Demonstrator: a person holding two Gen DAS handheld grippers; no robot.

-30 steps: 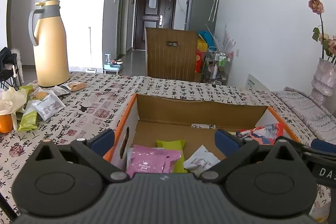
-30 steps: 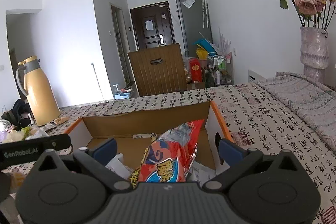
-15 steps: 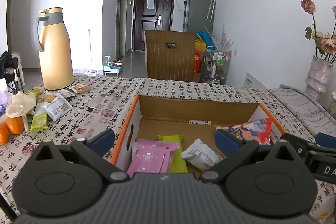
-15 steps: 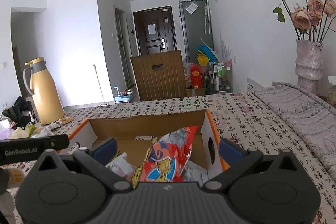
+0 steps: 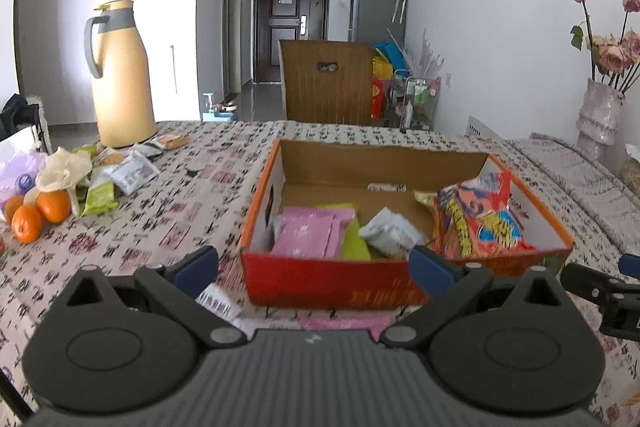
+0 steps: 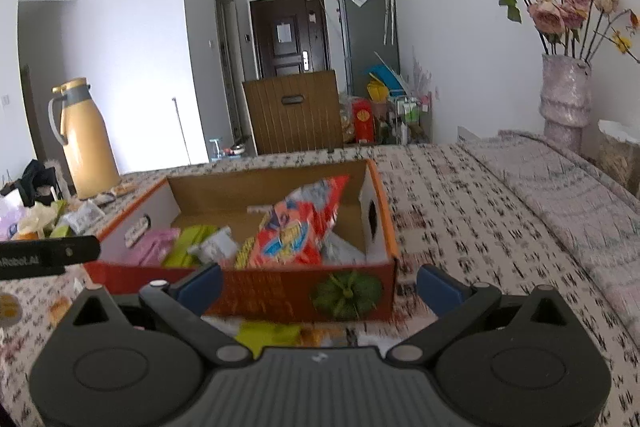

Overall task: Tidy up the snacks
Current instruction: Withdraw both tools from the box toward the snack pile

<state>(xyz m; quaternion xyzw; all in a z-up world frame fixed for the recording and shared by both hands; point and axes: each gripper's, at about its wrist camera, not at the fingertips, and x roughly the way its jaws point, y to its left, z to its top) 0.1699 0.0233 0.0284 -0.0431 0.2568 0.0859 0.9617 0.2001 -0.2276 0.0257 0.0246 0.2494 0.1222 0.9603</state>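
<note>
Inspecting grippers: we find left gripper point(image 5: 314, 267) and right gripper point(image 6: 318, 281) spread apart, empty.
Risk: red bag point(image 6: 298, 231) leans; bumping box point(image 6: 280, 291) may tip it.

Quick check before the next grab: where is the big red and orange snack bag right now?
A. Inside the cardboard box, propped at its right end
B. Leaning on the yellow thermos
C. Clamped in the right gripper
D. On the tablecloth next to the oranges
A: the red and orange snack bag stands inside the cardboard box at its right end, while the right gripper is open and empty.
</note>
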